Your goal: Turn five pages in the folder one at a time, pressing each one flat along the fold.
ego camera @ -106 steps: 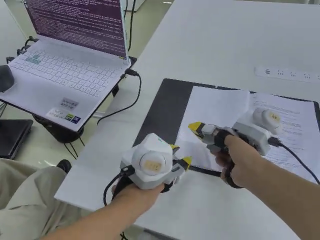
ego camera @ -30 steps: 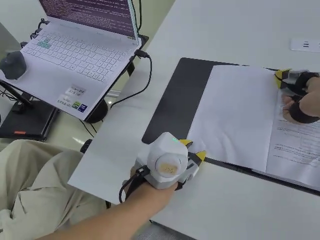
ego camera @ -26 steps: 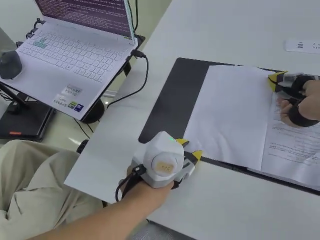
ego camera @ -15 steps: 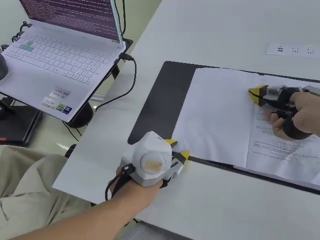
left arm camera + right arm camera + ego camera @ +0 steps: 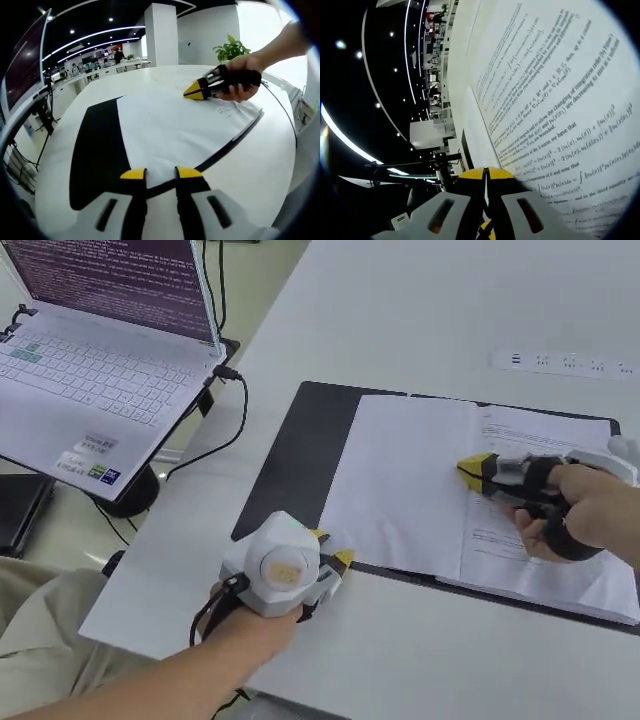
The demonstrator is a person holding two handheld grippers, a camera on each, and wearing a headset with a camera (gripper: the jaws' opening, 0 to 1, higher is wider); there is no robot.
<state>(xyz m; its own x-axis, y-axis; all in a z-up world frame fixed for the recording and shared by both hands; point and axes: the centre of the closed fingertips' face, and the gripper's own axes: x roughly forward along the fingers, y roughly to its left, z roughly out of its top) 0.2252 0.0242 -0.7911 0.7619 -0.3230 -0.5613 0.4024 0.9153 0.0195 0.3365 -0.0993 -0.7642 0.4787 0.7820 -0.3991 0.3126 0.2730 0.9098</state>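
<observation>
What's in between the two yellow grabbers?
The blank white page of the folder lies between the left gripper and the right gripper, seen in the head view.

Left hand-held gripper (image 5: pixel 161 173) parted, right hand-held gripper (image 5: pixel 470 469) closed

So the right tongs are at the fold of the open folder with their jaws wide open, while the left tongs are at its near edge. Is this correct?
Not quite: the right tongs are shut, jaws meeting, as the right gripper view shows. The rest holds: they are at the fold of the open folder, and the left tongs are at its near edge.
</observation>
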